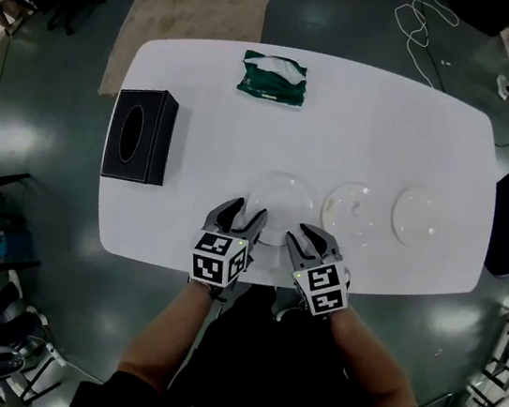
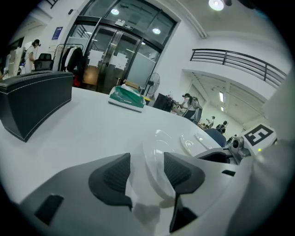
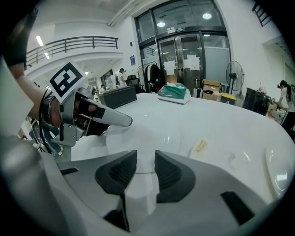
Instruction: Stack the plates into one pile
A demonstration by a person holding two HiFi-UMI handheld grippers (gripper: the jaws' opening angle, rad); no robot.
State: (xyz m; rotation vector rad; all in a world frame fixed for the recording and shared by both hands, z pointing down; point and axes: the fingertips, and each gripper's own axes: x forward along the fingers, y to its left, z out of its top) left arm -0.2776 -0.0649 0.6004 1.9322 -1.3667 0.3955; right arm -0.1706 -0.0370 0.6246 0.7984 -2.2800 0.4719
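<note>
Lowest in the frame, the left gripper holds its jaws apart astride the near rim of the left plate, mid-frame on the tabletop. The right gripper has its jaws slightly apart and empty. Best to close squarely on the rim and lift level toward the middle plate.
</note>
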